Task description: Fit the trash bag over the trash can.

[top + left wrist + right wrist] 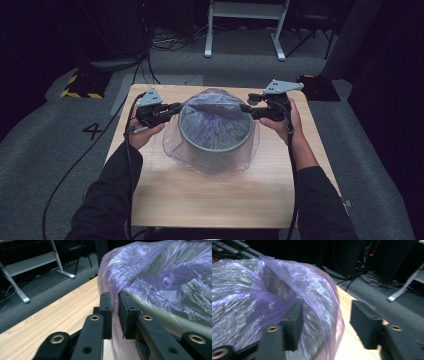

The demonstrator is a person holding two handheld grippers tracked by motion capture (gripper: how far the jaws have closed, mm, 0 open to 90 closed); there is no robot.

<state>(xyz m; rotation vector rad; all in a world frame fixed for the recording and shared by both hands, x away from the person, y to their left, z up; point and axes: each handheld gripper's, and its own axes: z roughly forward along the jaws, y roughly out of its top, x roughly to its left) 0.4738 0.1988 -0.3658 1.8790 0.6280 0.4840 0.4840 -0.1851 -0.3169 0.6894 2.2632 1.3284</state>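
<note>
Purple plastic film, a thin translucent bag [212, 107], is draped over a round grey bin [215, 142] that stands in the middle of the wooden counter [220, 200], with the film's skirt spread on the wood around the bin's base. The step in hand looks like fitting the bag as a liner: both hands work at the rim, one at each side. The left tool [176, 107] sits at the bin's left edge, and in the left gripper view its jaws are nearly together with a fold of the film pinched between the pads [128, 312], right at the rim; it has hold of the bag there. The right tool [246, 108] is at the opposite edge. In the right gripper view, which is blurred, its jaws stand about half apart, with the bulging film lying between them and against the left pad [294, 320], while the right pad is clear of it, so it has not gripped yet. The next move, as I judge it, calls for the right tool to close on the film at its side as the left has, and then for both to draw the bag's mouth outward and down over the rim evenly, gently enough not to tear the thin plastic or drag the light bin across the counter.
</note>
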